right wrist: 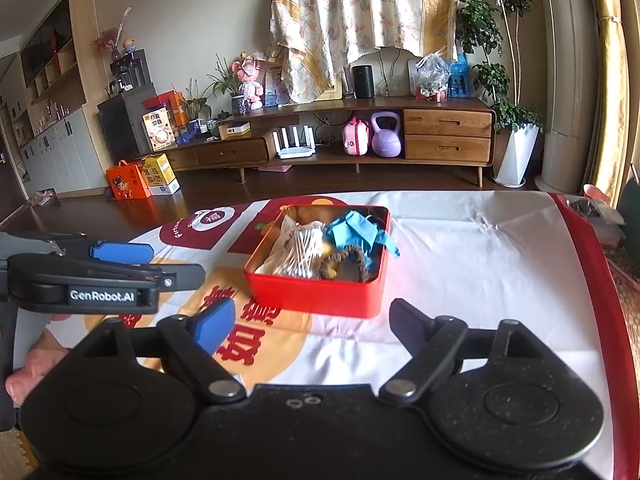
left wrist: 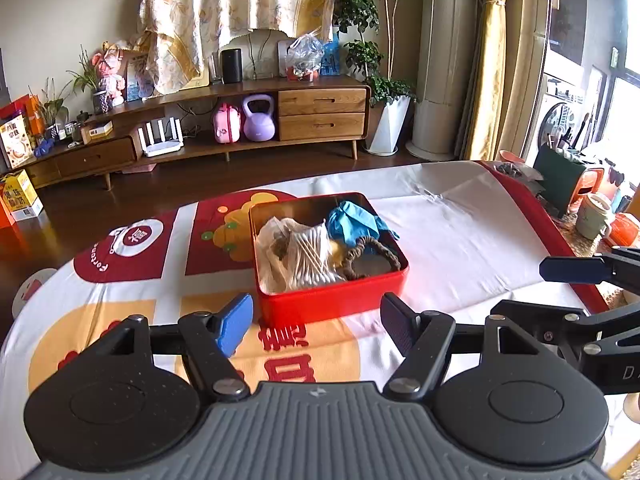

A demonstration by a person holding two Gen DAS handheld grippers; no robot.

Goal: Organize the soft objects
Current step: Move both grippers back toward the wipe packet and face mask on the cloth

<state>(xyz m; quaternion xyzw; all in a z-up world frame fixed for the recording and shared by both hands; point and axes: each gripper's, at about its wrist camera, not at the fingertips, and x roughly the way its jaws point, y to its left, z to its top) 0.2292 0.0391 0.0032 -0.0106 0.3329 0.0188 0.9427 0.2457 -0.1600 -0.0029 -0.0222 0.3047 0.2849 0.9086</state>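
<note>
Table cloth point(left wrist: 460, 232): I read "Fortune" on its red badge | red tin point(left wrist: 332, 300) mid-table holds blue cloth point(left wrist: 352, 222), cotton swabs point(left wrist: 308, 252), rope ring point(left wrist: 366, 256) | left gripper point(left wrist: 316, 322) and right gripper point(right wrist: 312, 326) both gaping, empty, short of tin | I judge sorting done; next, check for strays | "GenRobot.AI" on left gripper.

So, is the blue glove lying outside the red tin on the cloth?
No, the blue glove sits inside the red tin, beside the cotton swabs.

Red tin point(left wrist: 332, 300), blue glove point(left wrist: 352, 224)
</note>
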